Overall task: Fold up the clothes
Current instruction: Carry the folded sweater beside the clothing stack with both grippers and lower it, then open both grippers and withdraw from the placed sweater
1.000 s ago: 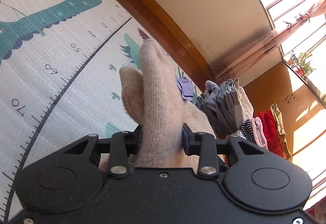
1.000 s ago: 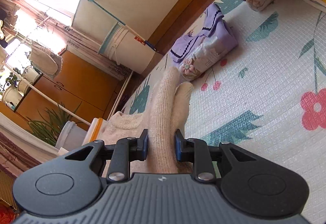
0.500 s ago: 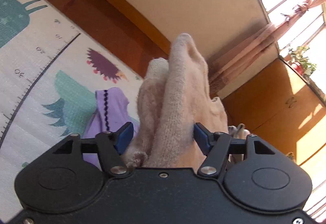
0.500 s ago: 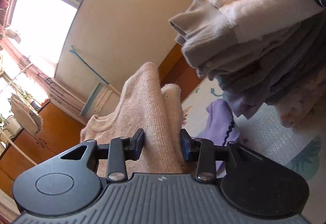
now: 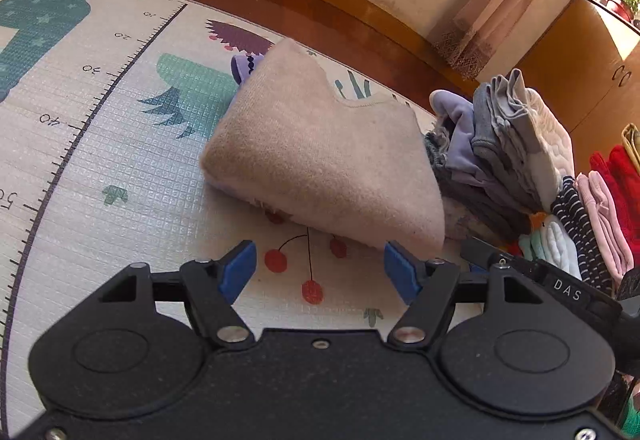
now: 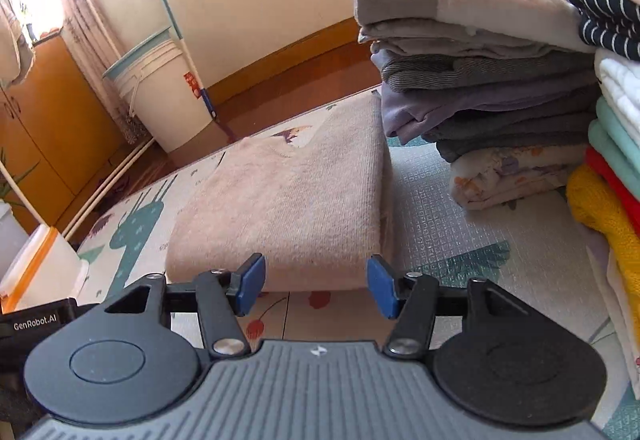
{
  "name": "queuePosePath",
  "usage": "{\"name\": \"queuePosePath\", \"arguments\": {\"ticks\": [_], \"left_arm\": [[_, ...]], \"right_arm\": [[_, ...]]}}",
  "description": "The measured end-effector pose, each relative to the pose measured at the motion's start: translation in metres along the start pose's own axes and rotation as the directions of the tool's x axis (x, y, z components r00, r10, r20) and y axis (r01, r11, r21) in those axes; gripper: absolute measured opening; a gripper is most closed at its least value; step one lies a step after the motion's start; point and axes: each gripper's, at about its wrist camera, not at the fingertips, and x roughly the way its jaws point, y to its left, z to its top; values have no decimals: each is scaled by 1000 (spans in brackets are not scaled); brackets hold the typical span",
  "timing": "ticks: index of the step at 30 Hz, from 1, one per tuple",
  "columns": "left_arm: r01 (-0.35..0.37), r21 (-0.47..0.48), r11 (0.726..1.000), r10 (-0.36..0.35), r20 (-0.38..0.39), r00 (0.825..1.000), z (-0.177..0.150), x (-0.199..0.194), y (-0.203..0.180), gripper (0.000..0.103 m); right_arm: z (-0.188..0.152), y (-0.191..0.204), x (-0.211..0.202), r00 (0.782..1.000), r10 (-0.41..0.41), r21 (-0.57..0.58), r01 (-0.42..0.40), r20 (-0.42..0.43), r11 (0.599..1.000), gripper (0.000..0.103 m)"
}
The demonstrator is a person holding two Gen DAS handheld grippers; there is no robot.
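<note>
A folded beige knit sweater (image 5: 320, 159) lies on the printed play mat (image 5: 100, 159), on top of a purple garment (image 5: 242, 65) whose edge peeks out at its far side. In the right wrist view the same sweater (image 6: 296, 207) lies flat beside a tall stack of folded clothes (image 6: 488, 91). My left gripper (image 5: 320, 272) is open, just short of the sweater's near edge, with nothing between its blue pads. My right gripper (image 6: 314, 288) is open too, its pads at the sweater's near edge without gripping it.
Stacks of folded clothes (image 5: 520, 151) stand to the right of the sweater, with red and pink items (image 5: 612, 199) further right. A white bucket (image 6: 160, 95) and a mop stand by the wall on the wooden floor. Orange cabinets (image 6: 44, 119) line the side.
Both grippers held the sweater in the air, carried it over and lowered it onto the purple garment on the mat, then opened and drew back from it.
</note>
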Motion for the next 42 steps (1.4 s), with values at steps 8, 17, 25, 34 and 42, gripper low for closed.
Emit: {"name": "queuePosePath", "arguments": {"ticks": [8, 17, 25, 34, 42], "left_arm": [[-146, 188, 971, 149, 2, 989, 25, -84, -72, 100], [-356, 252, 900, 342, 101, 934, 47, -169, -139, 103], [-381, 217, 899, 362, 122, 924, 22, -186, -146, 103], [-421, 195, 886, 401, 137, 906, 24, -186, -136, 103], [-435, 196, 879, 426, 88, 900, 22, -173, -129, 103]], "right_arm": [[58, 40, -82, 990, -62, 9, 64, -130, 998, 91], [124, 127, -201, 979, -173, -139, 157, -112, 978, 103], [68, 138, -215, 967, -180, -117, 160, -183, 980, 103], [63, 155, -191, 959, -202, -81, 190, -200, 979, 102], [58, 156, -177, 938, -263, -131, 238, -224, 962, 102]]}}
